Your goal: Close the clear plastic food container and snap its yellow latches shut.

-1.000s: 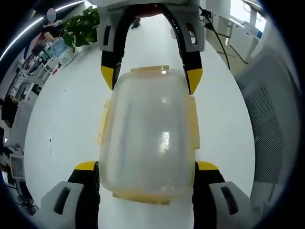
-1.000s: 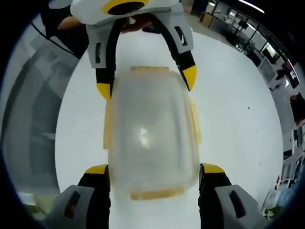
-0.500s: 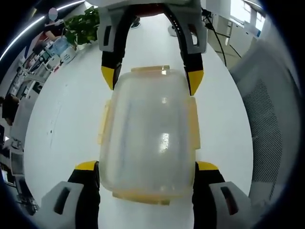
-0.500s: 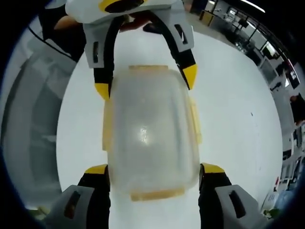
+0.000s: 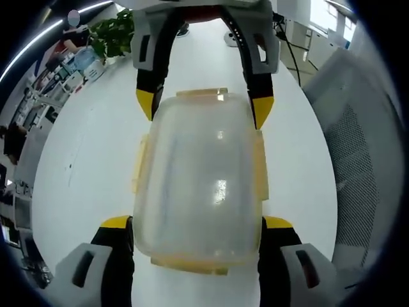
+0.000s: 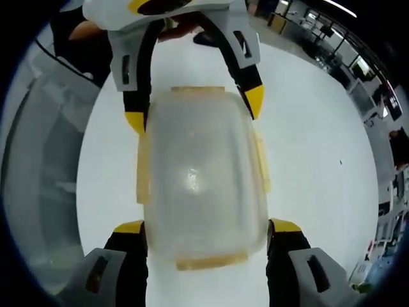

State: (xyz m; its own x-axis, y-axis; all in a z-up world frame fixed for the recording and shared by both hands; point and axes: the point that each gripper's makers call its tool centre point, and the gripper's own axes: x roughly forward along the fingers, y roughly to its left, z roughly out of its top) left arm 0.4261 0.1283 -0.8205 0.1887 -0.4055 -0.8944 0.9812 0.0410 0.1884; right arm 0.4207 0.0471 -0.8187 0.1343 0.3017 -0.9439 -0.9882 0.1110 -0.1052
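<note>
We hold the clear food container [image 5: 198,185] from both ends on the white table [image 5: 89,160]. In the left gripper view the left gripper [image 5: 197,225] has its yellow-tipped jaws set against the two long sides at the near end, pinching the box, while the right gripper [image 5: 203,105] clamps the far end the same way. The right gripper view mirrors this, with the right gripper [image 6: 208,229] near and the left gripper [image 6: 193,110] far. The lid [image 6: 198,173] sits on the container [image 6: 201,185], and the yellow latches [image 5: 258,167] show along its edges; we cannot tell whether any are snapped. A leafy plant [image 5: 112,35] stands far left.

To do this step well, we judge we should keep one gripper steadying the box, free the other, and press each latch [image 6: 261,163] squarely downward against the wall, avoiding any sideways shove that slides the box.
</note>
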